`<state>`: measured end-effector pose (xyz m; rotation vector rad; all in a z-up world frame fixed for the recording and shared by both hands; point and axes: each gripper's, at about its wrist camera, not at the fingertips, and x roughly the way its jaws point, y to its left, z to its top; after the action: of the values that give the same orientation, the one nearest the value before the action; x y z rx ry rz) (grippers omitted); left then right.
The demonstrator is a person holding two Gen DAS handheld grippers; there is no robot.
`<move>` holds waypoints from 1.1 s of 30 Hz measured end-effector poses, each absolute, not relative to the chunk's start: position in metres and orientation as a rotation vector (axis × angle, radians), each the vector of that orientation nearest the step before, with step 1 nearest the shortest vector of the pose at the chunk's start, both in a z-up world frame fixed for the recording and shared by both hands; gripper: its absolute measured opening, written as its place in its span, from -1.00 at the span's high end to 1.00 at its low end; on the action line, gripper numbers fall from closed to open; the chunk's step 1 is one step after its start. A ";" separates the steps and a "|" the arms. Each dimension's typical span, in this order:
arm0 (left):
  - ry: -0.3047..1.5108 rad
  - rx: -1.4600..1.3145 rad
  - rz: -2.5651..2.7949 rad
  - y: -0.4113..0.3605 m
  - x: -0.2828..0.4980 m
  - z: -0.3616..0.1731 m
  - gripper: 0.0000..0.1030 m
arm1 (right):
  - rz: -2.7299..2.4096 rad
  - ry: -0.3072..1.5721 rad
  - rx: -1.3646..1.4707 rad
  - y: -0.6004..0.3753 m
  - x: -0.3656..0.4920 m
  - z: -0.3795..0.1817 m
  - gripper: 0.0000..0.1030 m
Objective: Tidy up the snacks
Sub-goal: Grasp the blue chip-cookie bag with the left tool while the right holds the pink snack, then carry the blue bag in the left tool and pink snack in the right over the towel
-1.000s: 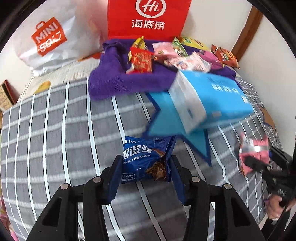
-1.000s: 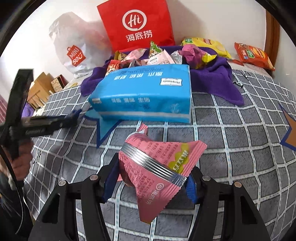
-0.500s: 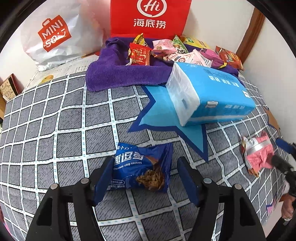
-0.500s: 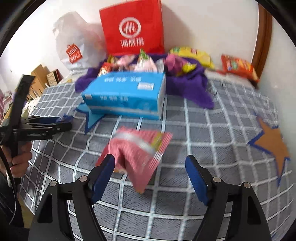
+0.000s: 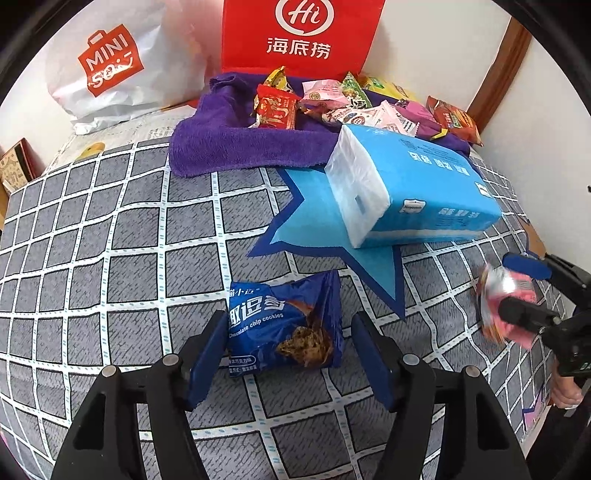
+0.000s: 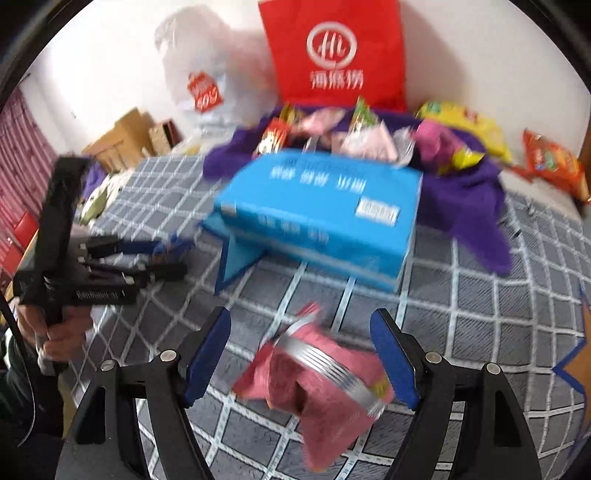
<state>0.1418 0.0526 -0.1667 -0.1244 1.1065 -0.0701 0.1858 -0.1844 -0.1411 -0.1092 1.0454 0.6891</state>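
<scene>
Change: both snack packets, clamped a second ago, are now let go and lie on the checked bed cover [image 5: 110, 229].
Left gripper [image 5: 288, 354]: jaws apart, now narrowing slightly; the blue cookie packet [image 5: 282, 326] lies flat between them, its left edge close to or touching the left pad, a clear gap on the right.
Right gripper [image 6: 301, 360]: jaws stand wide and free of the pink packet [image 6: 317, 384], which lies crumpled on the cover between them; that view is blurred, so the hand is probably pulling away.
Placement: cookie packet in front of the blue star print [image 5: 314, 221]; pink packet well to its right, both on the near side of the tissue pack [image 5: 413, 192].
Remaining: a heap of snacks [image 5: 332, 107] lies on the purple towel [image 5: 229, 147] below the red bag [image 5: 299, 33].
Meaning: two items look delivered; next step is likely a reach back to the heap.
</scene>
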 end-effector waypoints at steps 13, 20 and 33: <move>1.097 -0.121 -0.033 0.049 0.145 -0.167 -0.26 | 0.553 1.091 -0.060 -0.194 0.174 -0.160 -0.51; 1.088 -0.087 -0.005 0.044 0.145 -0.165 0.07 | 0.453 1.098 -0.080 -0.189 0.174 -0.166 0.00; 1.024 -0.138 -0.064 0.035 0.123 -0.125 0.08 | 0.379 0.980 -0.020 -0.212 0.156 -0.114 0.01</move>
<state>0.1231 0.0348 -0.1247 -0.1376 1.0244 -0.0638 0.1562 -0.2119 -0.1144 -0.0200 0.9803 0.3792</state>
